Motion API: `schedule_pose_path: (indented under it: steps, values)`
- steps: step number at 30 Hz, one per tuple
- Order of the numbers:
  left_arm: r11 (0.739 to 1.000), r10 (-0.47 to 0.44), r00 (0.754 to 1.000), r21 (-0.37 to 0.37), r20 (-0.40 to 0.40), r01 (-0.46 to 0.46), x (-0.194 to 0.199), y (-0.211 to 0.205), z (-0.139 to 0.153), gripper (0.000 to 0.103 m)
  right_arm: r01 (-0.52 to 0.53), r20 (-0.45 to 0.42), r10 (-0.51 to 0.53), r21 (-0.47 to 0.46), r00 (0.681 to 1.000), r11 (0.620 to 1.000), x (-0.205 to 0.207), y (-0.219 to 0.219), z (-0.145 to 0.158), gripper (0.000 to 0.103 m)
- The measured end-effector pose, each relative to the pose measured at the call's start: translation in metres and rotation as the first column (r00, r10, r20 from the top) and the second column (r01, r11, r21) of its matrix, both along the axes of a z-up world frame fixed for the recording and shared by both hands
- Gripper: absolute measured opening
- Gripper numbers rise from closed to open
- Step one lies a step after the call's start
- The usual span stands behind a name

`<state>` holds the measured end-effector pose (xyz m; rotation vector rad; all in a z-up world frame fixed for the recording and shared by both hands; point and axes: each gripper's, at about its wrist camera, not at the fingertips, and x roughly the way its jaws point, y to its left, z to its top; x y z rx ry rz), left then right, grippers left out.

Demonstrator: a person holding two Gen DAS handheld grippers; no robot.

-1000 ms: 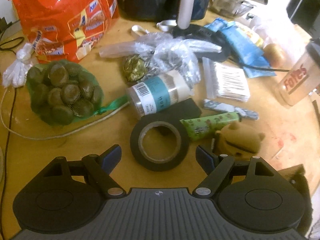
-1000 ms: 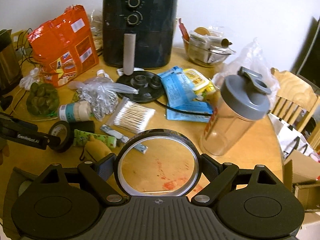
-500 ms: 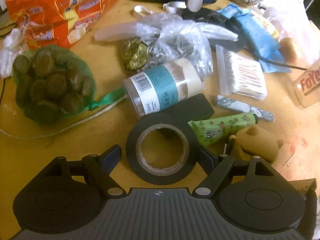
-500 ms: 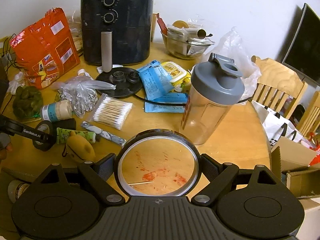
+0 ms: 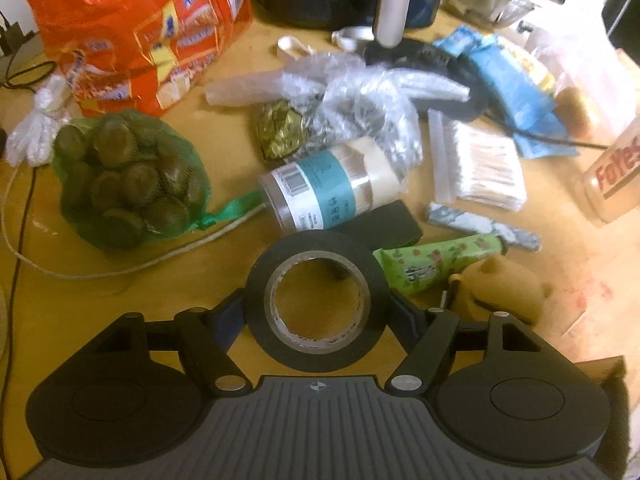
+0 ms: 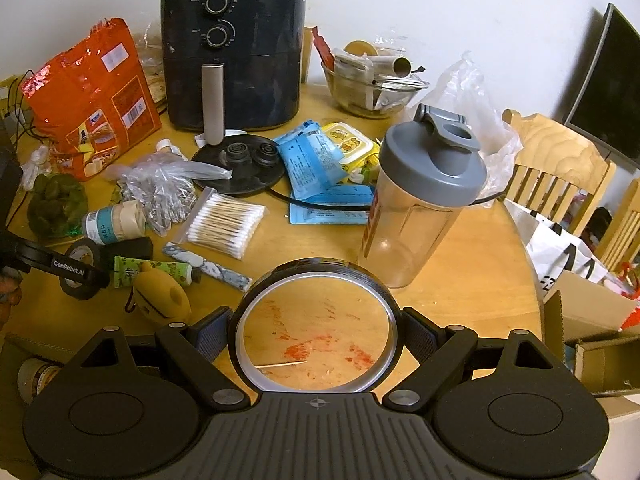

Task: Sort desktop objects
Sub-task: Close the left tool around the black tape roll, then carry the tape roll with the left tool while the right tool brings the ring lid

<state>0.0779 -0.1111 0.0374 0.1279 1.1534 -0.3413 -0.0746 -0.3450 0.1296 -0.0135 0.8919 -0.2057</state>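
Note:
A black tape roll (image 5: 316,250) lies flat on the wooden table (image 5: 120,312), right between the fingers of my left gripper (image 5: 316,314). The jaws are closing and both pads meet the roll's sides. The right wrist view shows the same roll (image 6: 80,254) at the far left, under the left gripper's arm. A larger, thin tape ring (image 6: 320,266), dark outside and shiny inside, hangs above the stained table (image 6: 480,264). My right gripper (image 6: 316,330) is shut on it, with a pad on each side.
Around the black roll lie a teal-labelled jar (image 5: 328,184), a green tube (image 5: 436,264), a yellow toy (image 5: 500,288) and a green net bag (image 5: 128,180). Further back are an orange snack bag (image 6: 92,100), an air fryer (image 6: 232,52), cotton swabs (image 6: 224,224) and a shaker bottle (image 6: 420,208). A cardboard box (image 6: 592,320) sits right.
My left gripper has slid forward until the black tape roll sits between its fingers, and the jaws have come in against it. The right gripper still holds the ring.

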Motion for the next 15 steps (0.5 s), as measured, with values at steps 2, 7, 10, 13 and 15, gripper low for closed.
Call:
schedule_pose_path:
  steps: [2,7,10,13,15]
  values:
    - [1.000,0.008,1.000,-0.013,0.015,-0.007,-0.005,0.002,0.009,0.073,-0.014,-0.004,0.014,-0.001,1.000,1.000,0.000,0.001,0.000,0.090]
    - [0.999,0.024,0.999,-0.050,0.045,-0.022,-0.023,0.007,0.031,0.073,-0.064,-0.016,0.064,0.001,0.998,0.998,-0.001,0.008,0.000,0.090]
    - [0.997,0.029,0.998,-0.070,0.055,-0.025,-0.035,0.010,0.044,0.073,-0.093,-0.022,0.094,0.010,0.995,0.996,-0.002,0.013,0.001,0.090]
    - [0.996,0.021,0.998,-0.089,0.063,-0.015,-0.050,0.012,0.056,0.073,-0.124,-0.026,0.125,0.018,0.992,0.992,-0.004,0.018,0.002,0.090]
    - [0.995,0.023,0.998,-0.096,0.065,-0.016,-0.059,0.014,0.063,0.073,-0.145,-0.031,0.145,0.023,0.989,0.989,-0.005,0.022,0.002,0.090]
